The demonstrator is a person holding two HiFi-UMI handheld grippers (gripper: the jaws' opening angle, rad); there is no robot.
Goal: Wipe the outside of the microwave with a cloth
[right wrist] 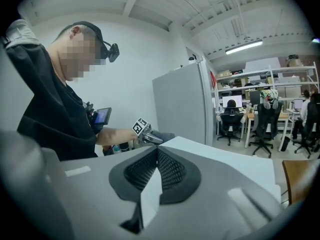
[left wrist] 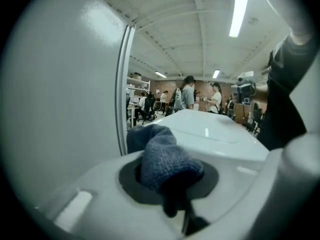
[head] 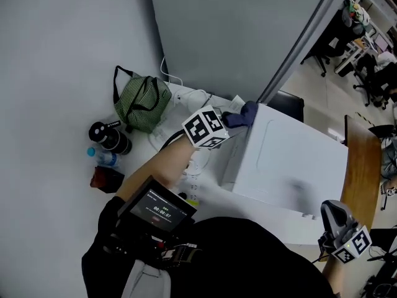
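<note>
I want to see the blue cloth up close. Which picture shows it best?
The left gripper view: the cloth fills the middle, pinched in the left tool. Head view: small, at the microwave's corner. Right gripper view: only a distant dark bit.

A green striped bag [head: 141,102] is sitting on the white table [head: 141,155] at the far left, with white cables [head: 188,95] lying just right of it. Nearer, a black flask [head: 109,138] is lying beside a blue-capped water bottle [head: 102,159] and a dark red pouch [head: 105,179]. A grey partition [head: 236,36] is standing behind. At the right, black office chairs [head: 374,73] are standing beyond a wooden table [head: 361,166].
</note>
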